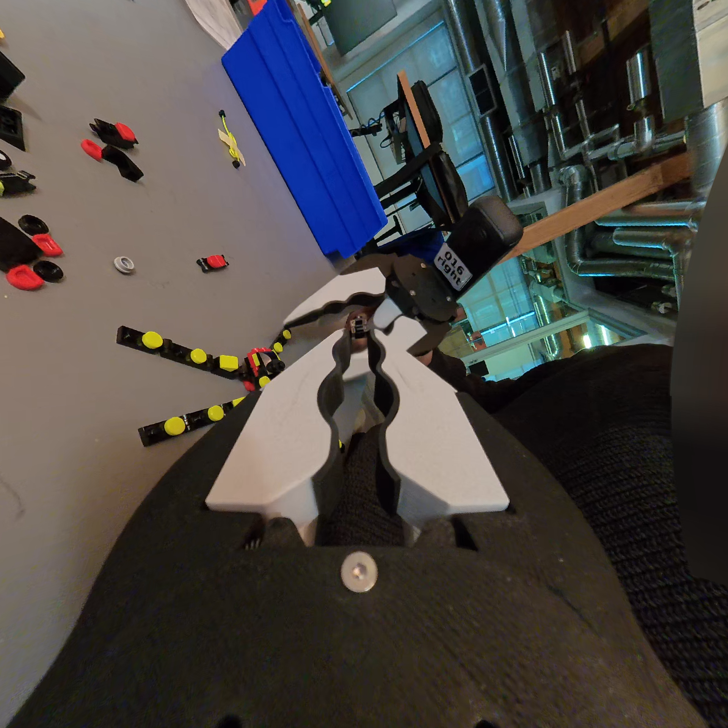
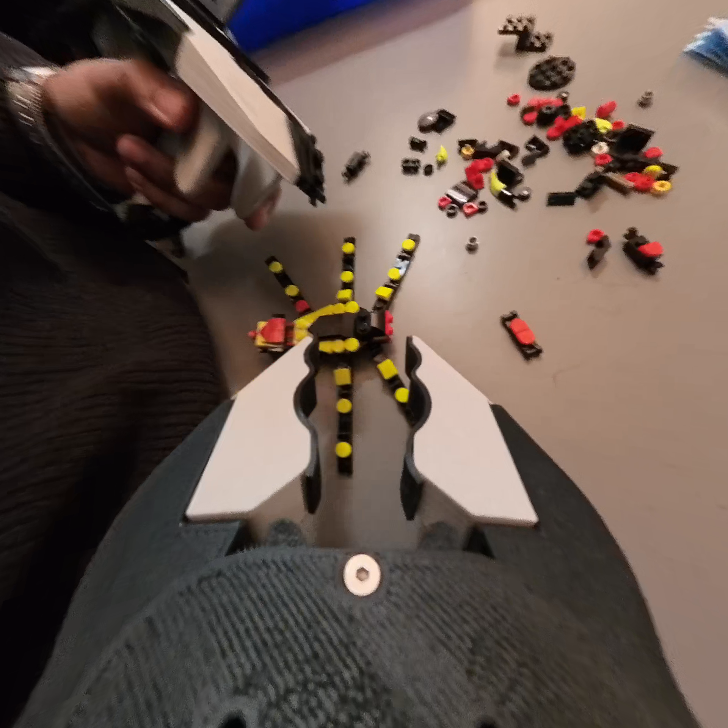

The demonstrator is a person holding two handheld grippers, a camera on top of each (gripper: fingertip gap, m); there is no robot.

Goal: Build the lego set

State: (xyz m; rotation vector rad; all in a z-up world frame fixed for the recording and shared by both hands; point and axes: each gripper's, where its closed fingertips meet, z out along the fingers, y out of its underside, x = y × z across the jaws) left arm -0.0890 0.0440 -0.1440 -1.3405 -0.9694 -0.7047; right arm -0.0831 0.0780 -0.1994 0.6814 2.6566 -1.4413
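Note:
A spider-like lego build [image 2: 346, 331] lies on the grey table [image 2: 453, 394], with black legs carrying yellow studs and a red and yellow part at its left. It also shows in the left wrist view [image 1: 252, 362]. My right gripper [image 2: 358, 343] is open and empty, its jaws straddling the build's near legs from just above. My left gripper [image 1: 358, 335] is shut on a small black lego piece [image 1: 357, 327] and holds it in the air. In the right wrist view the left gripper [image 2: 311, 173] hangs above and left of the build, held by a hand [image 2: 130, 134].
A heap of loose black, red and yellow pieces [image 2: 571, 149] lies at the far right. Single red-and-black pieces [image 2: 522, 335] lie nearer. A blue bin [image 1: 299, 130] stands at the table's far edge. The right gripper's body [image 1: 425, 291] is close in front of the left one. The gap from one gripper's tips to the other's is roughly 7 cm.

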